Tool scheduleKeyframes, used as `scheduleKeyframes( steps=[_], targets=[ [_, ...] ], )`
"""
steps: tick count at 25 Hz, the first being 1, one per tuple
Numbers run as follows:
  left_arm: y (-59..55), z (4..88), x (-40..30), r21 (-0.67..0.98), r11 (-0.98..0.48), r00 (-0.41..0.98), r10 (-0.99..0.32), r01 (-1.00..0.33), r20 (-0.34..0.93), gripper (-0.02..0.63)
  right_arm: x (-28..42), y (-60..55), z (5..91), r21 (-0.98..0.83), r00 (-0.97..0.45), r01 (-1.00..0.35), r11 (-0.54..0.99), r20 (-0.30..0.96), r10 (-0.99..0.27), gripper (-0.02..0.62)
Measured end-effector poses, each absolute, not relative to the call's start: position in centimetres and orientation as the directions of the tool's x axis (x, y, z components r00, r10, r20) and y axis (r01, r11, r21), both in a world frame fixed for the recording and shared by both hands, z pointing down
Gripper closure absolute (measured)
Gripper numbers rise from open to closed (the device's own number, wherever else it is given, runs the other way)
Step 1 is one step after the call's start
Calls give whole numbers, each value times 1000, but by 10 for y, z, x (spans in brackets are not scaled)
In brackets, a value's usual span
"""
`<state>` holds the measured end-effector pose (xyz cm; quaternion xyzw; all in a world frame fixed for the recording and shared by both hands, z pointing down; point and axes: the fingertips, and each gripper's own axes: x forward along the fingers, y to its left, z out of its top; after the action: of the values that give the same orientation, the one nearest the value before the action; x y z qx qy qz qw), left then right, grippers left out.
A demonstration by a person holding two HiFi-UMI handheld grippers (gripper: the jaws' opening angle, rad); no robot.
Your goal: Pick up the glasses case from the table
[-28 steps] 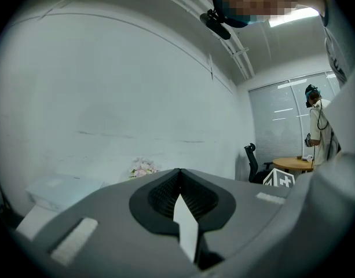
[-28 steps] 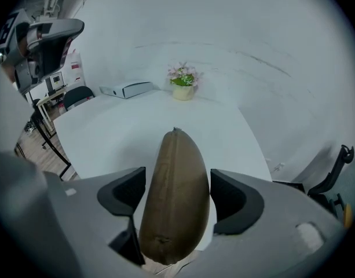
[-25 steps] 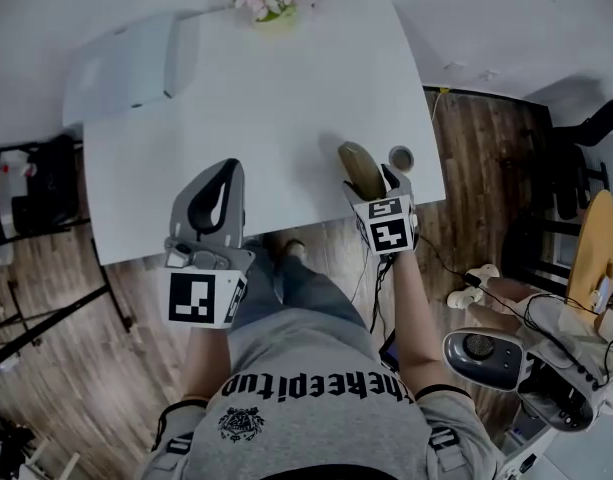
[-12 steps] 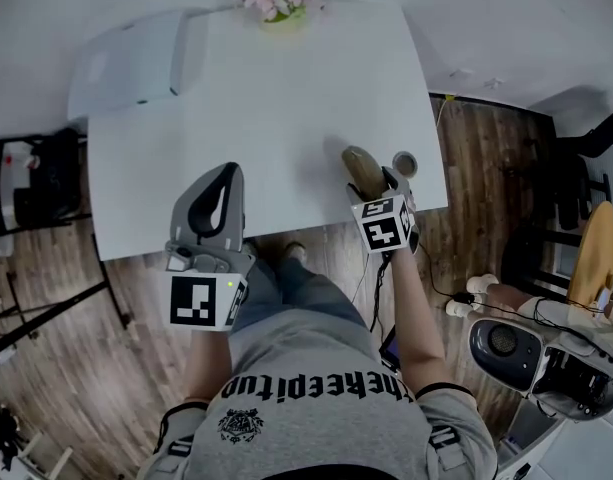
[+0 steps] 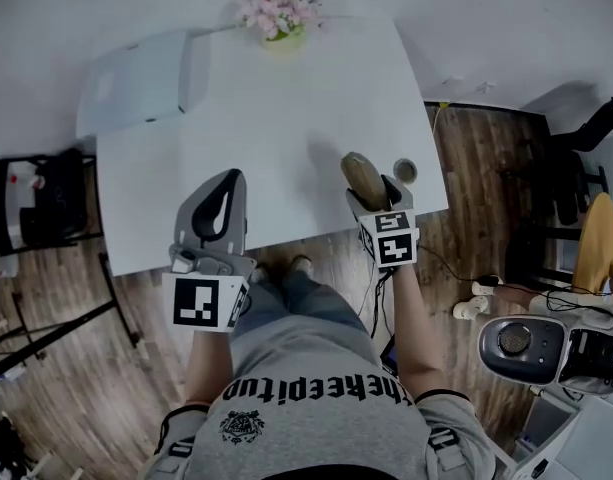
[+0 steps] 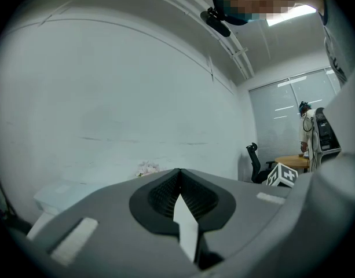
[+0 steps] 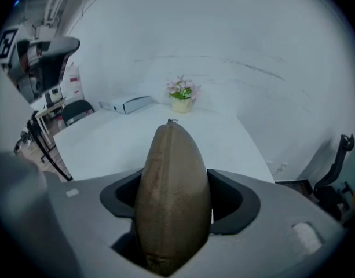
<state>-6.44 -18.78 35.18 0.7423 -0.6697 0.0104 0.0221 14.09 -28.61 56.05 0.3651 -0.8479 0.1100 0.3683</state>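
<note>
- The case (image 7: 172, 190) looks light, with a stiff shell and a cloth-like skin. It tapers, so grip it across the fat middle, not the ends.
- Your right claw (image 5: 374, 196) has just been closing and pinches the case at the bench (image 5: 266, 148) edge, well apart from the flowers (image 5: 276, 8), on your side. I can't tell whether it's lifted clear.
- Your left claw (image 6: 178, 178) is pressed together and empty.
- Count: one case, two claws, and one box (image 5: 136, 83) left of the flowers.

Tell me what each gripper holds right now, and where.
Right gripper: jaws, just closing, clamp the glasses case by the sides of its near end. Left gripper: nothing, jaws shut.
</note>
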Motion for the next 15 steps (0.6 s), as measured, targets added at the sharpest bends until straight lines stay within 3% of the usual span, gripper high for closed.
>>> scheduleKeyframes(
  steps=[5,15],
  targets=[
    [-185,342,-68,7,-144,144,-989,-990,25,587,127,-275,520,-20,-540,-747,665,601,-589,282],
    [-179,329,-71,-6,-221,221,-975,-975,-8,586,113,-255,464,-50,-565,-784,619,470,-678,282]
  ],
)
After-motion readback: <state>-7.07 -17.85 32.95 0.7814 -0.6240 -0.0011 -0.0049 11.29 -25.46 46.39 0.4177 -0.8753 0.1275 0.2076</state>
